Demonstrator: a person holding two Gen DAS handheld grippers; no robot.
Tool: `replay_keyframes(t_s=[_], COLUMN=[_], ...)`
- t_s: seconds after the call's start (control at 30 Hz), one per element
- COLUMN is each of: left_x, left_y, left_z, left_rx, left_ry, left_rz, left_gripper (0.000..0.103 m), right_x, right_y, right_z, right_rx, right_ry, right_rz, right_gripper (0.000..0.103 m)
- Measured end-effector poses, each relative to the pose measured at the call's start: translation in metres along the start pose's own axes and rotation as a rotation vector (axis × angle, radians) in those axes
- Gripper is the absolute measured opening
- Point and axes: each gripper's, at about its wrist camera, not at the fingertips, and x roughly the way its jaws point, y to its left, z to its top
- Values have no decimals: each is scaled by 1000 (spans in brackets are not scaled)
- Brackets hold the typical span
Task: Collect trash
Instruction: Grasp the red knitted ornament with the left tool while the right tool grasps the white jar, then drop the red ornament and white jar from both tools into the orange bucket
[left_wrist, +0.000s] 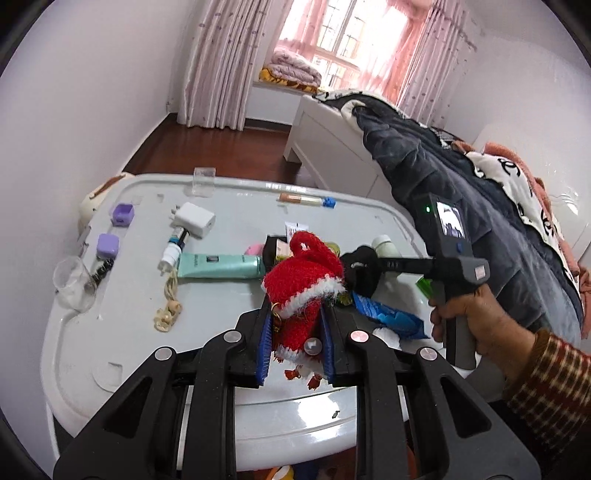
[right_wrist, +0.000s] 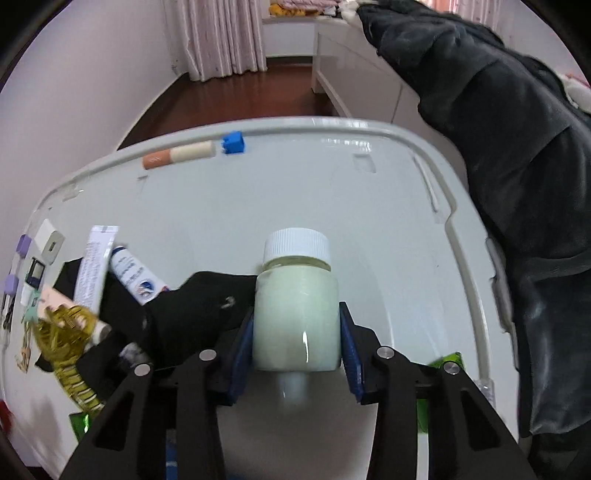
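Two grippers, each grasping one thing.
The left gripper (left_wrist: 295, 314) squeezes a red knitted hat (left_wrist: 303, 284) above the tabletop (left_wrist: 122, 332). The right gripper (right_wrist: 295, 325) hugs a white bottle (right_wrist: 295, 306); bare tabletop lies beyond, up to its far edge.

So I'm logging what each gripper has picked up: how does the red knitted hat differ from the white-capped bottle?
The red knitted hat is soft, fuzzy yarn with white trim; the white-capped bottle is smooth, rigid and pale, with a ribbed cap. The hat is bunched up and lopsided between the left gripper pads, while the bottle stands upright on the grey lid between the right gripper pads. Both sit between blue pads.
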Motion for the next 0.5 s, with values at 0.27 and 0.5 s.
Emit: replay_keyframes(t_s=[0.27,0.5], left_x=[-25,-37], left_y=[-19,-41], left_z=[-3,-66], left_rx=[33,70], left_ry=[14,246], left_rz=[-26,-90], left_gripper=[21,22], right_x=[-76,-139], right_y=[-5,26], right_z=[-21,-128], right_rx=[6,-136], right_ry=[-88,-30], right_rz=[119,280], right_gripper=[41,42])
